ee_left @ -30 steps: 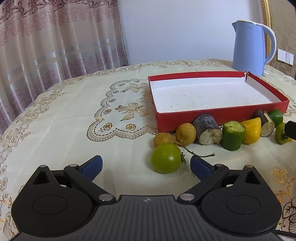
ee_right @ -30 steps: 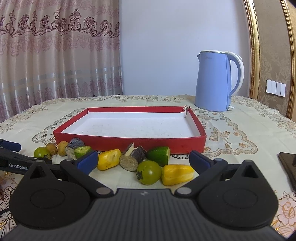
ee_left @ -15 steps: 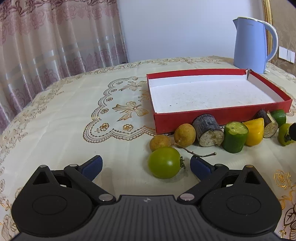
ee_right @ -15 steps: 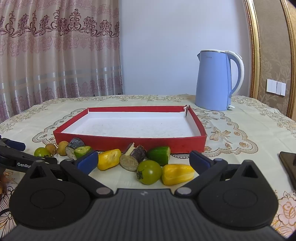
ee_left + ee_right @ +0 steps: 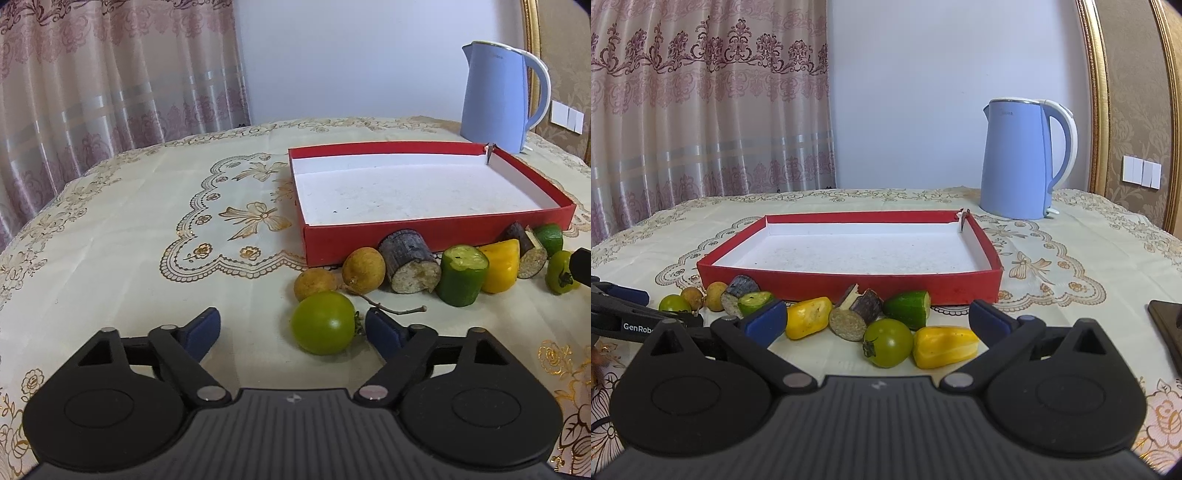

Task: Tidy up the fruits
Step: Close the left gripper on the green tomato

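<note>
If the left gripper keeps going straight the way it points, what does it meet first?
Most likely the green tomato, lying just ahead between the open left gripper fingers, nearer the right one; depth is uncertain.

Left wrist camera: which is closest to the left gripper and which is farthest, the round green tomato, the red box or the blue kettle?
1. Round green tomato, just inside the left gripper, by its right finger.
2. Red cardboard box, mid-table.
3. Light blue electric kettle, behind the box, far right.

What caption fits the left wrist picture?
Open left gripper nears a green tomato before the empty red tray.
</note>
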The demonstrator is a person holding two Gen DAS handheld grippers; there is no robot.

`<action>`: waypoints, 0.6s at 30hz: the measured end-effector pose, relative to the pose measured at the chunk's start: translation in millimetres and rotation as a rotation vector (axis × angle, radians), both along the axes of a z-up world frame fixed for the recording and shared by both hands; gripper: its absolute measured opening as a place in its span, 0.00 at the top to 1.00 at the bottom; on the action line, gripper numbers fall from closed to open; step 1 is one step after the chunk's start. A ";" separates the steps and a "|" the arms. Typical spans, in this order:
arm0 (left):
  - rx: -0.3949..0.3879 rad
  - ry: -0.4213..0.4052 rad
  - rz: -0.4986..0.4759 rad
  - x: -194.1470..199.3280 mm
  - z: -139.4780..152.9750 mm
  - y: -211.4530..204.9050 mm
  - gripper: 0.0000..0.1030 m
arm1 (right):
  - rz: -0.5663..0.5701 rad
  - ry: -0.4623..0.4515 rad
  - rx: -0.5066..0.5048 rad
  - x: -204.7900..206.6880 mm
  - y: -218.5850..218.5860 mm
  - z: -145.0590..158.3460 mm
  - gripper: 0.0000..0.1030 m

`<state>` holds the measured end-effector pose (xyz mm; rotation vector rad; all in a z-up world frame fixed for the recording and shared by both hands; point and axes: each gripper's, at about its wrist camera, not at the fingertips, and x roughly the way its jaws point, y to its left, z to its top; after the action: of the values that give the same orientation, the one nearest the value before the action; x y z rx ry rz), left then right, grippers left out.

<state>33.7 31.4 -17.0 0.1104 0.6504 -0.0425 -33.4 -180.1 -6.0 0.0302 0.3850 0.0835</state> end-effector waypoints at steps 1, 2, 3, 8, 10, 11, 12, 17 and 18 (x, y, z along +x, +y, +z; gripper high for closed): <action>-0.005 0.001 -0.003 -0.1 0.2 -0.2 0.22 | 0.000 0.001 -0.001 0.0 0.0 0.0 0.00; -0.010 0.002 -0.006 -0.4 0.6 -0.5 0.25 | -0.001 0.001 -0.002 0.1 0.2 -0.1 0.00; -0.015 0.003 -0.009 -0.5 0.9 -0.5 0.26 | 0.000 0.001 -0.002 0.0 -0.1 0.0 0.00; -0.037 0.007 -0.023 -0.9 1.8 -2.4 0.40 | -0.001 0.001 -0.005 0.0 0.2 0.2 0.00; -0.042 0.008 -0.030 -1.5 2.1 -3.6 0.45 | -0.002 0.002 -0.006 -0.1 0.3 0.2 0.00; -0.045 0.009 -0.033 -1.8 2.1 -4.4 0.48 | -0.002 0.002 -0.006 -0.1 0.3 0.2 0.00; -0.046 0.009 -0.036 -2.2 2.2 -5.2 0.49 | -0.002 0.002 -0.006 -0.1 0.3 0.2 0.00; -0.051 0.006 -0.048 -4.8 2.1 -7.7 0.61 | -0.012 0.004 -0.010 0.2 0.0 -0.1 0.00; -0.046 0.001 -0.044 -5.5 2.2 -8.1 0.63 | -0.013 0.006 -0.009 0.5 -0.2 -0.2 0.00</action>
<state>28.2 23.3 -14.8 0.0803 0.6476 -0.1002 -32.8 -180.3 -6.2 0.0240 0.3910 0.0691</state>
